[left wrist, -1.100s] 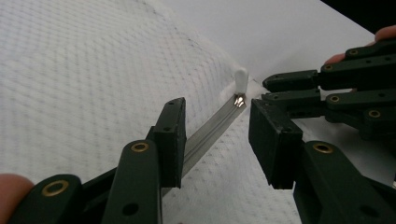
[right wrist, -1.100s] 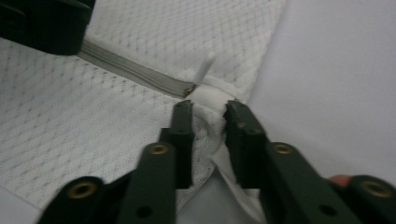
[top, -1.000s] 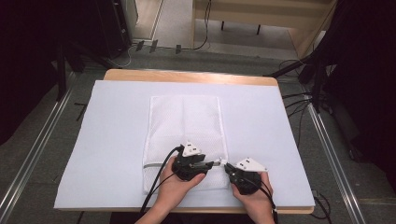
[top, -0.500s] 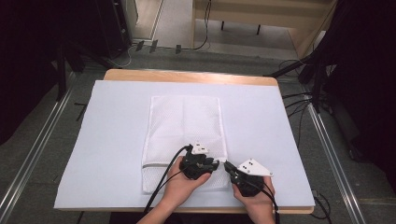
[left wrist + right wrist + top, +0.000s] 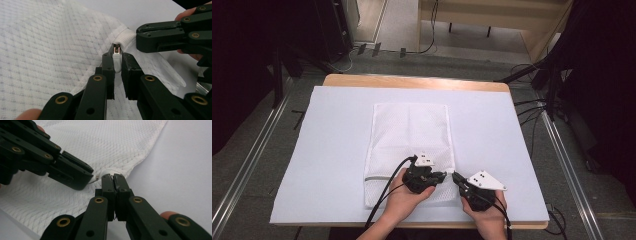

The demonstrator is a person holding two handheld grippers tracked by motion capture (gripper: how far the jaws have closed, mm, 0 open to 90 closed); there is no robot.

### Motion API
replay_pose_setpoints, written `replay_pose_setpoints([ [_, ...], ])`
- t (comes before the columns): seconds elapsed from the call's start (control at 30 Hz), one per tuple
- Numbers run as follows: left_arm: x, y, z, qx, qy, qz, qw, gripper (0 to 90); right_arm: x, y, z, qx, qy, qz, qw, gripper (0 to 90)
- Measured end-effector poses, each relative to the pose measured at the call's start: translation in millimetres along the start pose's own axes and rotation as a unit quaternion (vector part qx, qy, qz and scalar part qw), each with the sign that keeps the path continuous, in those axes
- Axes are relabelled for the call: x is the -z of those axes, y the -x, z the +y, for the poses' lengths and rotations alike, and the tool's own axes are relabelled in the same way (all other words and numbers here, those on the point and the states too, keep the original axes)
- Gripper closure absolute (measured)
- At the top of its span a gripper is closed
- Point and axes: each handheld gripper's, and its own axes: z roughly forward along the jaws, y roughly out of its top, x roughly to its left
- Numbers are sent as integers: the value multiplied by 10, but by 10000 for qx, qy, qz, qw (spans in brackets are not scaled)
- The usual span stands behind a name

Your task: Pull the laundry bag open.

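Observation:
A white mesh laundry bag (image 5: 409,130) lies flat on the sheet, with its zipper along the near edge. My left gripper (image 5: 443,176) is at the bag's near right corner. Its jaws have just been closing and now pinch the white zipper pull (image 5: 117,63), just behind the metal slider (image 5: 115,48). My right gripper (image 5: 455,176) faces it tip to tip. In its own view the right gripper (image 5: 113,178) is shut on the bag's thick corner hem (image 5: 108,171). The left gripper (image 5: 87,178) sits right beside that hem.
A white sheet (image 5: 327,150) covers the wooden table (image 5: 412,82); both hands work close to its near edge. Metal rails (image 5: 247,165) run along both sides on the floor, and cables (image 5: 532,110) trail at the right.
The left gripper has turned slightly and settled onto the corner of the bag. The right hand has shifted a little to the right. The bag has stayed put.

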Motion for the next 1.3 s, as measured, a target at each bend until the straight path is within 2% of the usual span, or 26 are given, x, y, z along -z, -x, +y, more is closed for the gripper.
replay_pose_setpoints([
  [0.17, 36, -6, 18, -15, -14, 28, 10000, 819, -7, -8, -7, 1, -86, -35, 10000, 897],
  [0.43, 31, 7, 28, -66, -70, 36, 9999, 821, 7, -20, 3, 18, -15, -40, 10000, 897],
  [0.7, 22, 26, 19, -282, -181, 104, 9994, 841, 36, -21, 33, 50, 0, 2, 10000, 900],
  [0.73, 33, 19, 19, -322, -183, 75, 9993, 879, 33, -20, 31, 34, -29, -9, 10000, 900],
  [0.83, 51, 26, 19, -336, -171, 81, 9993, 881, 37, -8, 35, 7, -58, -33, 10000, 900],
  [1.0, 74, 20, 13, -416, -184, 88, 9989, 882, 30, -33, 38, 106, -84, -70, 9999, 900],
  [1.3, 109, 55, -1, -749, -174, 236, 9968, 883, 29, -60, 52, 191, -162, -77, 9997, 900],
])
